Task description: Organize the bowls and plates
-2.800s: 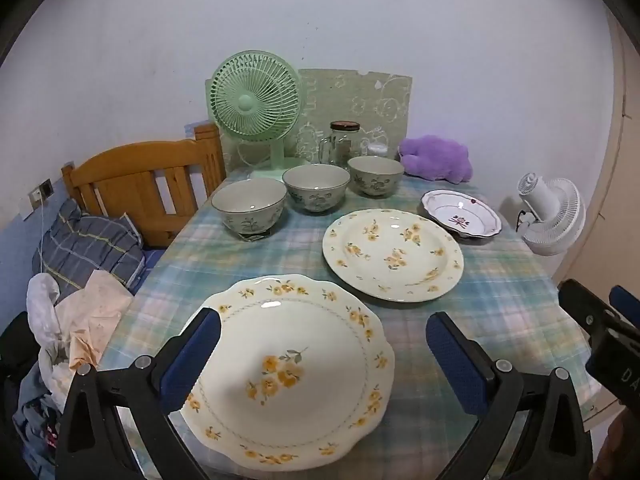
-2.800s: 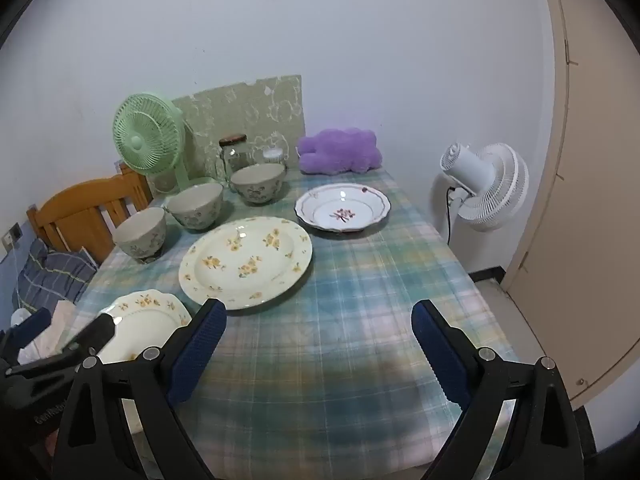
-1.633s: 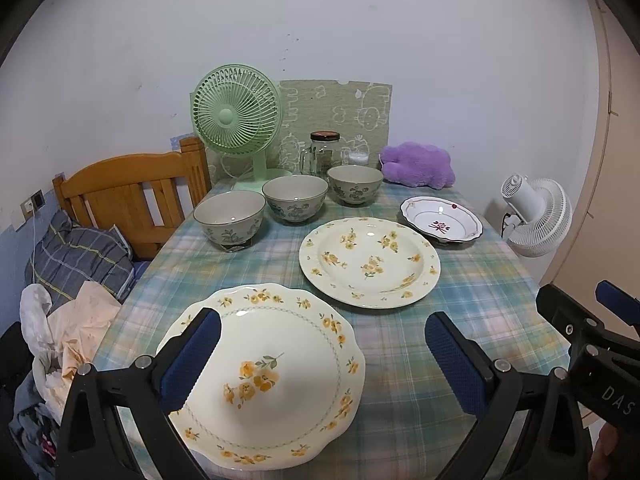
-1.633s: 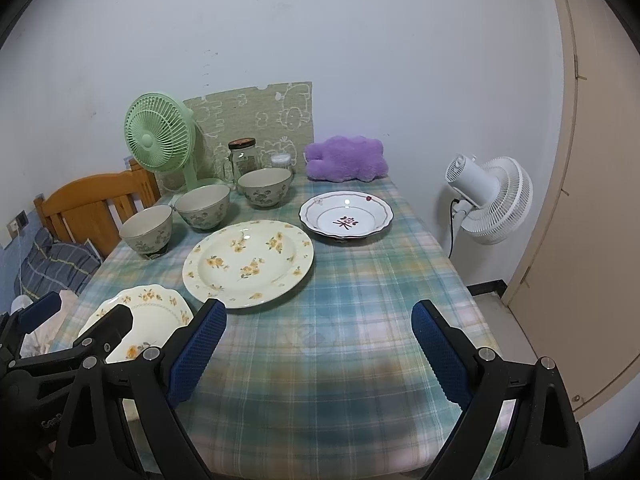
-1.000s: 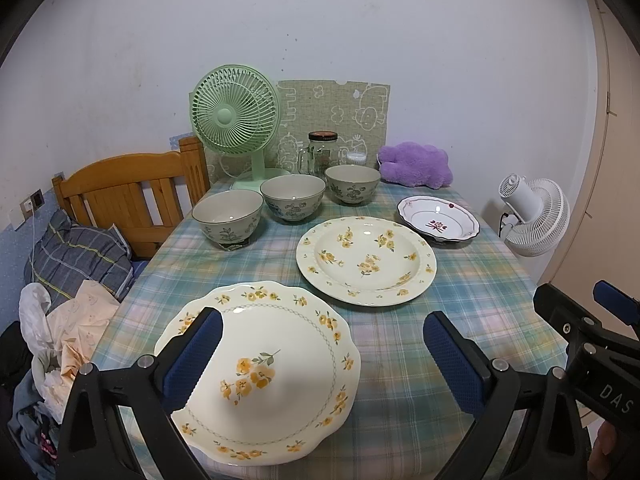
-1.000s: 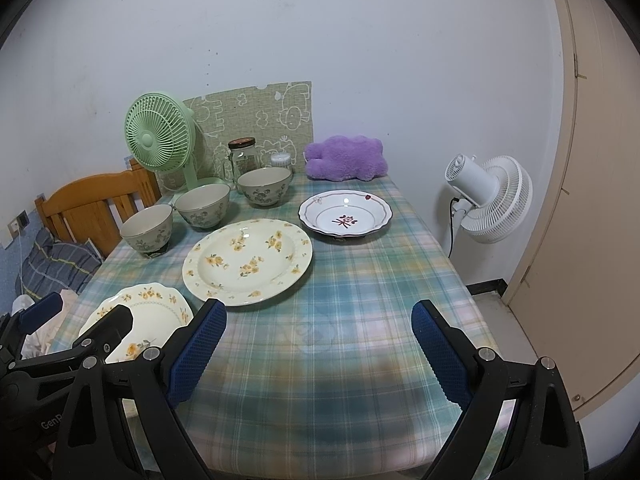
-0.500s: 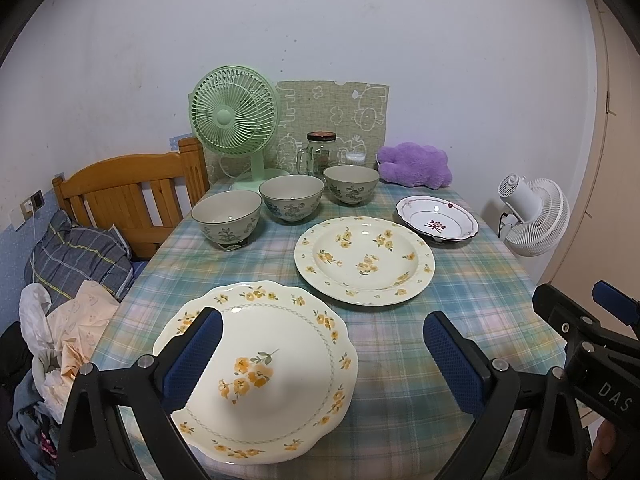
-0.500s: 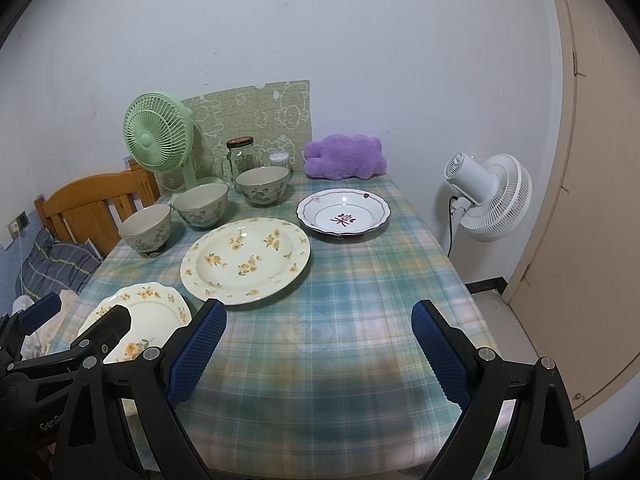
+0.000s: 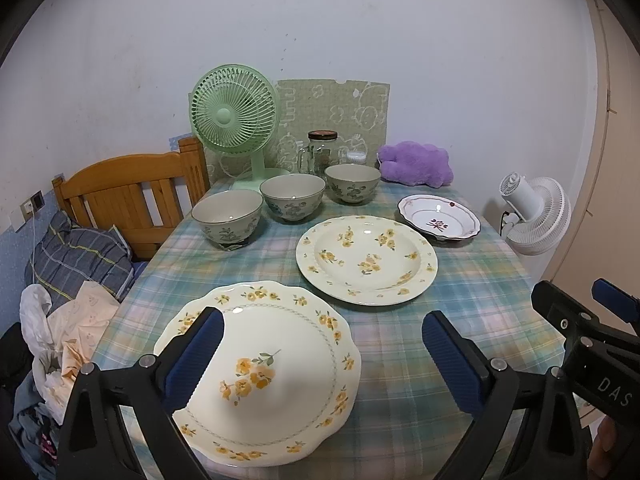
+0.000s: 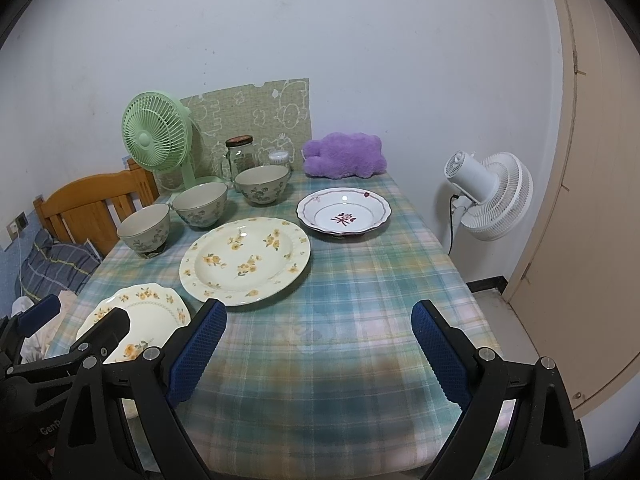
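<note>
On the plaid tablecloth [image 9: 472, 280] lie a scalloped cream plate with yellow flowers [image 9: 260, 372] at the near left, a round yellow-flowered plate [image 9: 366, 258] in the middle, and a small white plate with a red rim [image 9: 438, 222] at the far right. Three grey-green floral bowls [image 9: 292, 198] stand in a row behind them. My left gripper [image 9: 320, 344] hovers open above the near edge of the scalloped plate [image 10: 136, 316]. My right gripper [image 10: 316, 340] is open over bare cloth at the near right, holding nothing.
A green desk fan [image 9: 234, 120], a glass jar [image 9: 322, 152], a patterned board and a purple plush [image 9: 416, 164] line the wall end of the table. A wooden chair [image 9: 132, 188] and piled clothes [image 9: 68, 296] sit left. A white floor fan [image 10: 488, 196] and a door stand right.
Both grippers drew back slightly from the table over the earlier frames, then held nearly still. Both stay open and no dish has moved.
</note>
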Demonstrator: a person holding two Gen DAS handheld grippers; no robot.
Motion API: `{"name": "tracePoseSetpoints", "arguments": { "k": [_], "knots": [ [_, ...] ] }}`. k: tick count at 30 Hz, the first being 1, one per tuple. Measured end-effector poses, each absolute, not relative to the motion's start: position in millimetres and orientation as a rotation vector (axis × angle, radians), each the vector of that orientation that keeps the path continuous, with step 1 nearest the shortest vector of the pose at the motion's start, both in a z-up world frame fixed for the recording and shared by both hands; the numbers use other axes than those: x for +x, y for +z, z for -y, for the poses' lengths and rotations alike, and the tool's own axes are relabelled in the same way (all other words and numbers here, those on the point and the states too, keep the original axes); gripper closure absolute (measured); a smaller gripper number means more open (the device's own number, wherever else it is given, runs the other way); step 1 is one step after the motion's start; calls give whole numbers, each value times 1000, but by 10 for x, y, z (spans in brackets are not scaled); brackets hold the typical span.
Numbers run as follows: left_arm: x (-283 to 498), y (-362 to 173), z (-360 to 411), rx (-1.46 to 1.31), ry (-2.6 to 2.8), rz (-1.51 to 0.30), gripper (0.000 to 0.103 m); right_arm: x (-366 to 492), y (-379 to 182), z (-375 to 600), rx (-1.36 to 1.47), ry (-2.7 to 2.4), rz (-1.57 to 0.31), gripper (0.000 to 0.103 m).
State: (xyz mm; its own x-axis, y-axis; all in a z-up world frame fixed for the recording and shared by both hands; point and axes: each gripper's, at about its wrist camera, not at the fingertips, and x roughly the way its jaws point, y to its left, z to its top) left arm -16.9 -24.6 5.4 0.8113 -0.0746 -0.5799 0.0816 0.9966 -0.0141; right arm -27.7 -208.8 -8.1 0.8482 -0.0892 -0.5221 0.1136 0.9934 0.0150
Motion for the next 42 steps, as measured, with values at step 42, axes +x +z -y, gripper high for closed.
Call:
{"name": "tracePoseSetpoints", "arguments": {
  "k": [42],
  "knots": [
    [1029, -992, -1215, 46, -88, -978, 20, 997, -1068, 526, 75, -53, -885, 20]
  ]
}}
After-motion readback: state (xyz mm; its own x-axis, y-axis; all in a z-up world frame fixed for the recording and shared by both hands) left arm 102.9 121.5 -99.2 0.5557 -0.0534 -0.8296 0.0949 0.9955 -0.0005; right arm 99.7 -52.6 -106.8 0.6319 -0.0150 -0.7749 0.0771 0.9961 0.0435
